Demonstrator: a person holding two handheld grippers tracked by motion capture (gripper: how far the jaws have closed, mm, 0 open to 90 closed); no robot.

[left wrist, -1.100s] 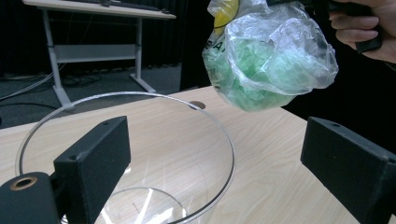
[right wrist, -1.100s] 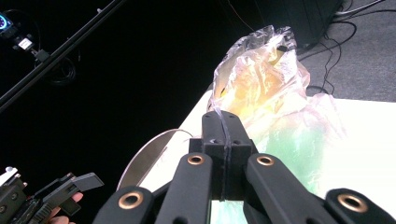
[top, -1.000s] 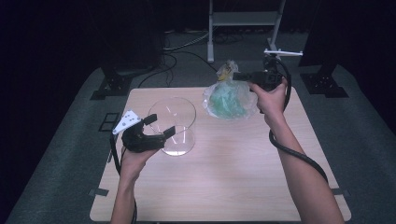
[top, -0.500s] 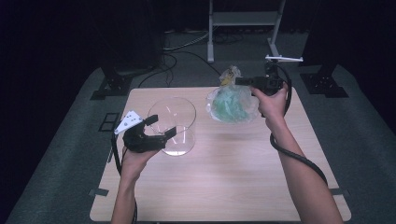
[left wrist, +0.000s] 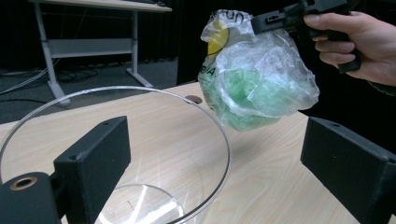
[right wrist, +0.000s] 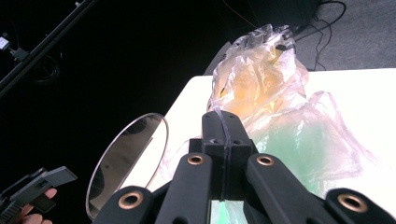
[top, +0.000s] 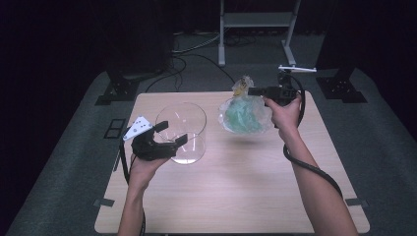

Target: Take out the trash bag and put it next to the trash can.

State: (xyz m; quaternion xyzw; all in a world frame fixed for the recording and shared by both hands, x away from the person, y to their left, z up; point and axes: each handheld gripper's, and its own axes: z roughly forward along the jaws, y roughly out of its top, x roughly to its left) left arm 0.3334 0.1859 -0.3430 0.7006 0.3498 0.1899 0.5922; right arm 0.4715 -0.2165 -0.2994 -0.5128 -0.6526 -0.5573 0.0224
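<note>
High view, item record.

Item 1: plastic bag [top: 244, 114], clear film with green contents and a yellow patch near its neck. It hangs off the table, at about 1 o'clock from the table's middle. Held by the gathered neck.

Item 2: glass bowl [top: 182, 132], transparent, upright on the wooden table [top: 236, 196], at about 10 o'clock from the table's middle. It looks empty. Well apart from the bag, with bare tabletop between them.

Item 3: right gripper [top: 256, 91], jaws closed flat together on the bag's neck; the right gripper view shows film [right wrist: 280, 93] pinched between the two black jaws. The bag is carried by this grip alone.

Item 4: left gripper [top: 171, 133], jaws spread wide. One jaw lies across the near rim of the bowl, the other outside its wall. In the left gripper view the rim [left wrist: 205, 112] runs between the two black jaws, with no squeeze on it evident. Whether a jaw touches the glass cannot be told.

Step in hand, as judged: carrying the bag through the air toward the bowl, while the left gripper stands ready to steady it.

Next move, as judged: bring the bag on toward 9 o'clock until it hangs over the bowl's mouth, then lower it inside. That calls for a firm hold on the thin film, and the left jaws closing on the rim so the bowl does not slide.
</note>
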